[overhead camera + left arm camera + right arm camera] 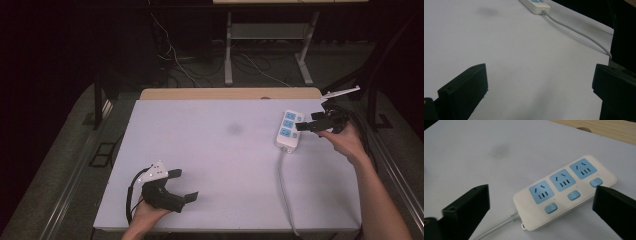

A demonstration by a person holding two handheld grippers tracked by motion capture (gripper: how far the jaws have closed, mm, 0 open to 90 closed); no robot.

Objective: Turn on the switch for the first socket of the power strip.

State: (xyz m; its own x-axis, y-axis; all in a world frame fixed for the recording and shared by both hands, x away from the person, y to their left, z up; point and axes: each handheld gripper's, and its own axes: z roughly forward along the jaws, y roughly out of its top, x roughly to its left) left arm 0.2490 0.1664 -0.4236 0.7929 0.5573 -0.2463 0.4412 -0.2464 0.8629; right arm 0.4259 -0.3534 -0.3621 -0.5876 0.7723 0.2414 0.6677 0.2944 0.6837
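power strip [289,130] on white table [210,160] | right gripper [306,125] beside it, jaws wide, empty | left gripper [182,185] wide, empty

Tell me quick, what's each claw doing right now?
Left gripper: open, holding nothing.
Right gripper: open, empty, by the power strip.

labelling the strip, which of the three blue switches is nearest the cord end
The switch below the socket closest to where the grey cord enters the strip. The other two switches sit further along, towards the strip's far end.
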